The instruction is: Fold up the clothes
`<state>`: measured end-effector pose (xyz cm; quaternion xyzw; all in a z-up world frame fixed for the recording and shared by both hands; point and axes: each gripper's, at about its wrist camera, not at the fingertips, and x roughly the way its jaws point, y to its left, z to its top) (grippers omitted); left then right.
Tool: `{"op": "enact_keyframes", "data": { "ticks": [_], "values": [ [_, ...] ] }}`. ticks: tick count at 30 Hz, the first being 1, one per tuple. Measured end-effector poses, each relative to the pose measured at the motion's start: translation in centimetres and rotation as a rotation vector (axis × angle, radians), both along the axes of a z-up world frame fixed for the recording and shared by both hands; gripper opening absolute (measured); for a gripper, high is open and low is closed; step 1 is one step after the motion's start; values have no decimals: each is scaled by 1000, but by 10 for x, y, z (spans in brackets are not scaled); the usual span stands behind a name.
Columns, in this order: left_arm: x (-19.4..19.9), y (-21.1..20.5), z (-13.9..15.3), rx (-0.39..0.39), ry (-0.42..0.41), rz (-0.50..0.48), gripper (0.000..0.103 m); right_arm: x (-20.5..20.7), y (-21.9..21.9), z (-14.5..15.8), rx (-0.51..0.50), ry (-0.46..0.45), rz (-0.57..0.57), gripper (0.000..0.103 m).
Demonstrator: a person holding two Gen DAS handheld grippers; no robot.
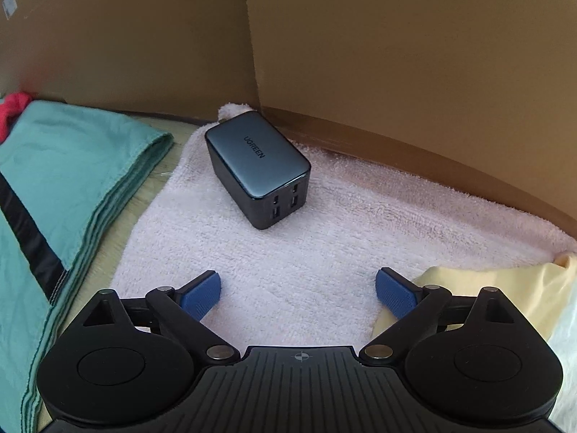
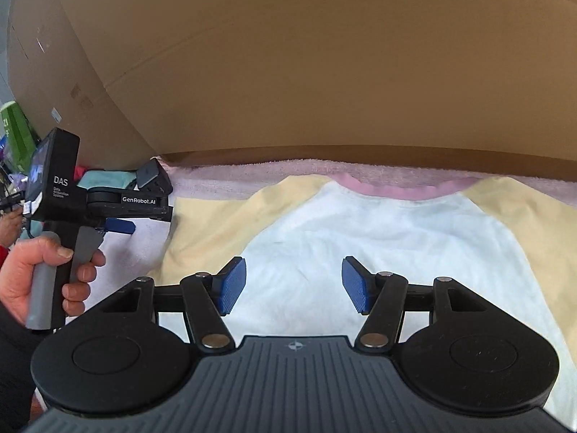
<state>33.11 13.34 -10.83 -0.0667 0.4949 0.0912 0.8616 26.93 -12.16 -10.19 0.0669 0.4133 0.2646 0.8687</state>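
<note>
Shirt: raglan T-shirt [image 2: 360, 238], white body, pale yellow sleeves, pink collar band; lies spread flat and face-up on a pink terry towel [image 1: 288, 252], collar toward the cardboard wall [image 2: 324, 72]. A sleeve edge shows at lower right of the left wrist view.
Stage: a flat, open shirt fits either a garment laid out for folding or one spread for some other reason; no crease or fold shows on it in view.
Right gripper [image 2: 294, 285]: jaws wide apart, hovering over the shirt's chest, gripping nothing.
Left gripper [image 1: 297, 292]: jaws wide apart above bare towel, just left of the shirt's sleeve; held by a hand [image 2: 39, 278] on its grey handle.
Other cloth: teal folded cloth [image 1: 72, 187] to the left on the table [image 1: 119, 216]; a red scrap [image 1: 14, 108] beyond it.
Risk, charger: dark charger block [image 1: 258, 169] sits on the towel near the shirt; a tug that drags the towel could tip or shift it.
Risk, grip: thin jersey on looped terry; jaws may pinch towel together with shirt, lifting both.
Risk, wall: cardboard stands close behind the collar, little room for a sweep that way.
Writing, charger: "UGREEN".
Writing, left gripper body: "DAS", "GenRobot.AI"; the small print below "DAS" is too fine to read for certain.
Writing, cardboard: a white label, unreadable.
</note>
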Motion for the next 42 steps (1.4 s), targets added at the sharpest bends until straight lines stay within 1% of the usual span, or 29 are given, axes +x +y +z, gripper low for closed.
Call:
{"op": "enact_keyframes", "data": {
  "ticks": [1, 3, 5, 6, 7, 8, 9, 10, 11, 12, 14, 15, 16, 17, 19, 21, 24, 25, 26, 29, 30, 31, 32, 34, 35, 38, 39, 40, 42],
  "values": [
    [1, -2, 1, -13, -4, -11, 97, -3, 9, 0, -17, -17, -6, 67],
    [-1, -6, 5, -11, -26, -34, 90, -2, 14, -11, -12, 6, -21, 68],
    [-3, -9, 10, -3, -50, -47, 62, -3, 16, -20, -9, 11, -26, 69],
    [-4, -7, 12, -16, -55, -45, 53, -5, 16, -22, -8, 3, -22, 70],
    [-3, -4, 13, -42, -52, -44, 38, -7, 15, -25, -8, -4, -18, 71],
    [-4, 1, 13, -75, -50, -44, 28, -7, 16, -25, -14, -8, -13, 71],
    [-4, 5, 13, -109, -47, -43, 15, -8, 17, -25, -21, -13, -8, 71],
    [-4, 9, 13, -142, -44, -43, 12, -9, 18, -25, -28, -17, -3, 71],
    [-4, 14, 13, -175, -42, -42, 12, -9, 18, -26, -35, -21, 2, 71],
    [-4, 19, 13, -219, -40, -48, 15, -10, 19, -26, -42, -25, 7, 72],
    [-5, 31, 13, -346, -44, -67, 61, -11, 21, -26, -55, -34, 17, 73],
    [-6, 37, 13, -408, -57, -75, 73, -13, 17, -24, -57, -37, 23, 76],
    [-8, 42, 13, -446, -78, -78, 88, -14, 18, -24, -61, -43, 29, 77],
    [-10, 46, 14, -469, -105, -78, 91, -15, 20, -25, -72, -52, 36, 78],
    [-6, 51, 13, -520, -124, -97, 91, -18, 24, -26, -93, -70, 51, 80],
    [2, 56, 7, -606, -103, -109, 88, -19, 25, -26, -99, -76, 55, 81],
    [8, 64, 0, -729, -101, -121, 80, -17, 25, -26, -96, -69, 57, 82],
    [11, 64, -5, -754, -82, -135, 72, -16, 25, -26, -95, -66, 58, 82],
    [14, 63, -10, -774, -54, -145, 59, -16, 24, -26, -96, -67, 61, 82],
    [21, 61, -24, -834, -9, -163, 38, -18, 26, -24, -101, -72, 66, 83],
    [22, 60, -26, -833, -4, -159, 33, -18, 26, -25, -102, -73, 67, 84],
    [23, 60, -27, -820, -3, -149, 11, -18, 26, -25, -102, -74, 68, 84],
    [22, 61, -26, -802, -8, -136, 5, -19, 26, -25, -101, -75, 69, 84],
    [18, 62, -17, -728, -56, -107, 3, -19, 26, -25, -102, -77, 72, 84],
    [15, 62, -8, -661, -92, -87, 3, -19, 26, -25, -103, -77, 75, 84],
    [3, 55, 19, -400, -194, -27, 3, -21, 26, -26, -105, -78, 81, 85],
    [0, 53, 25, -339, -216, -18, 3, -21, 26, -26, -107, -80, 83, 85],
    [-2, 51, 30, -296, -234, -13, 3, -21, 27, -26, -110, -81, 85, 85],
    [1, 50, 34, -276, -225, -18, 3, -21, 27, -27, -113, -82, 85, 85]
  ]
}}
